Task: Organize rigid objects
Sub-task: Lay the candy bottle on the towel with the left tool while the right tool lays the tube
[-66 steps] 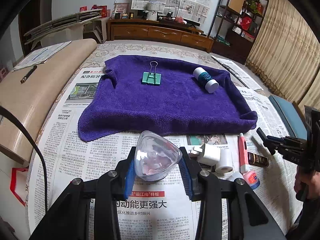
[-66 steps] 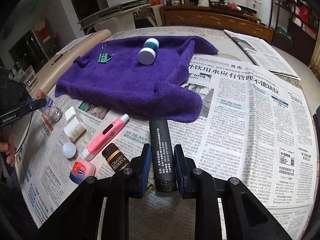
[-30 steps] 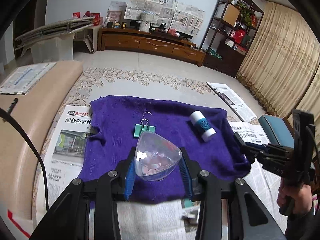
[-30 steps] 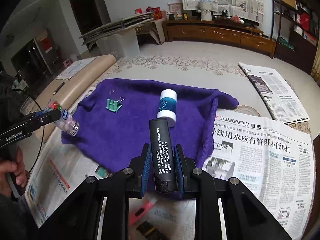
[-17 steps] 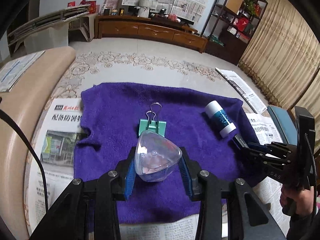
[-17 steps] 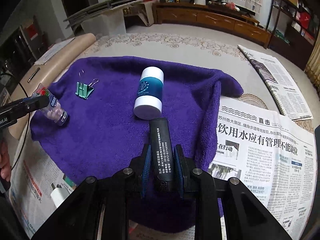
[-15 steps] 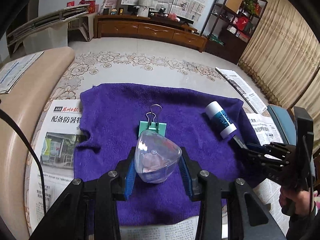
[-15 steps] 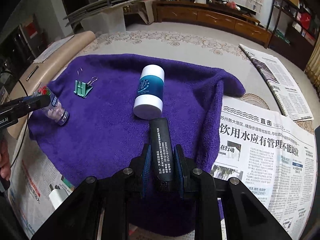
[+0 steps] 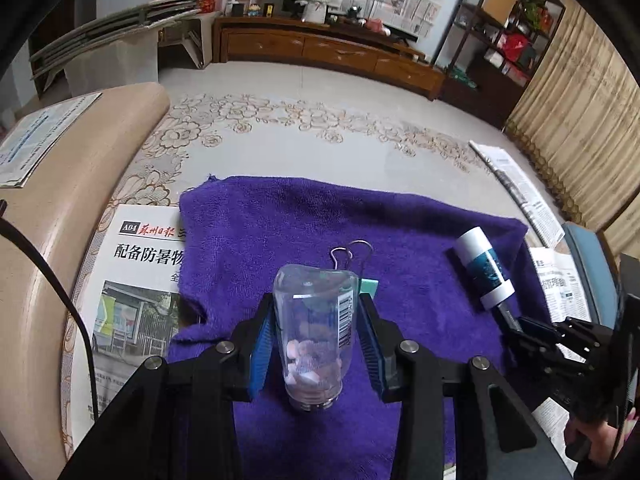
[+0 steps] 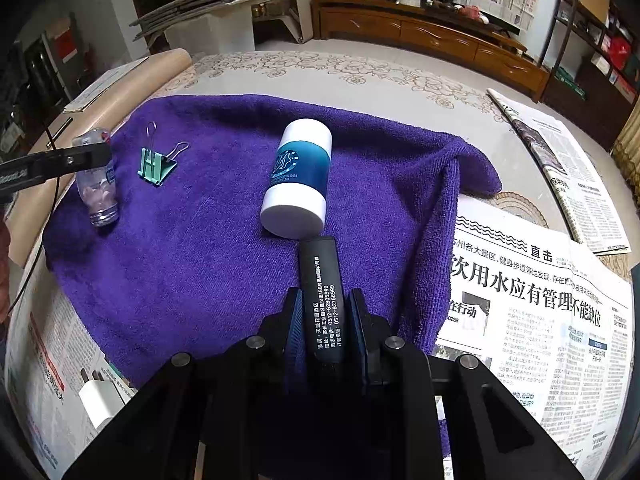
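My left gripper is shut on a clear bottle with pinkish pills, neck down, its cap end at the purple towel. Right behind it lies a green binder clip, partly hidden. My right gripper is shut on a black tube with white print, low over the towel. Its tip lies right by the base of a white and teal bottle lying on its side. In the right wrist view the clear bottle stands at the towel's left edge, beside the clip.
Newspaper sheets cover the surface around the towel. A white charger plug lies near the front left. A beige padded edge runs along the left. A folded newspaper lies at the far right.
Both grippers came down over the towel. The clear bottle swung from base-toward-camera to neck down at the towel. The black tube neared the white and teal bottle, then held still.
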Motion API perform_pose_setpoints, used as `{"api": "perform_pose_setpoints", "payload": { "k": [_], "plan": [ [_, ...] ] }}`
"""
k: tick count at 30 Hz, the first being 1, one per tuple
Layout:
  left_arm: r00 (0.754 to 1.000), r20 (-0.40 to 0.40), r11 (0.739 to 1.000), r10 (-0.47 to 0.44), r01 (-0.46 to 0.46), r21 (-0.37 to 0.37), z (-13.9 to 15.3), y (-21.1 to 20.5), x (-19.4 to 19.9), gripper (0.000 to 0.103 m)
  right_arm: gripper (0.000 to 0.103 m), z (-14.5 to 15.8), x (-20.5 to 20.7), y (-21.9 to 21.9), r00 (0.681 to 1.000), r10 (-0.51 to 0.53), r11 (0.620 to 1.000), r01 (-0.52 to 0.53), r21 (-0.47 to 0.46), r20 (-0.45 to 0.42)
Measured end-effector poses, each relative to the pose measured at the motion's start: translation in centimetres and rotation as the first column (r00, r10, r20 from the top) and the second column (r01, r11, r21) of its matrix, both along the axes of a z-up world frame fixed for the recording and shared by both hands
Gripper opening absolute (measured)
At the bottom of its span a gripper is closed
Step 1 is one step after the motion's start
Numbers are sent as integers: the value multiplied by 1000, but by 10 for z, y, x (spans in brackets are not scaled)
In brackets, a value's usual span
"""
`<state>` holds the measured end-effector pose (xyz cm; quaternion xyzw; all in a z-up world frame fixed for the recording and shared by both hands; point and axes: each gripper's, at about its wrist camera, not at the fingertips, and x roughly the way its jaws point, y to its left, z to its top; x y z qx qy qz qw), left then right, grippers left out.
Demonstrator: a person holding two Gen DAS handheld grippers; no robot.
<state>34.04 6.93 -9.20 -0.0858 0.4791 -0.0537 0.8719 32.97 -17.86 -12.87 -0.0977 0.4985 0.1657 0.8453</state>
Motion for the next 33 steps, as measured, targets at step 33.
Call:
{"api": "perform_pose_setpoints", "payload": {
  "k": [33],
  "plan": [
    [997, -45, 983, -58, 65, 170, -29, -27, -13, 64, 30, 14, -7, -15, 999, 37, 998, -38, 46, 40]
  ]
}}
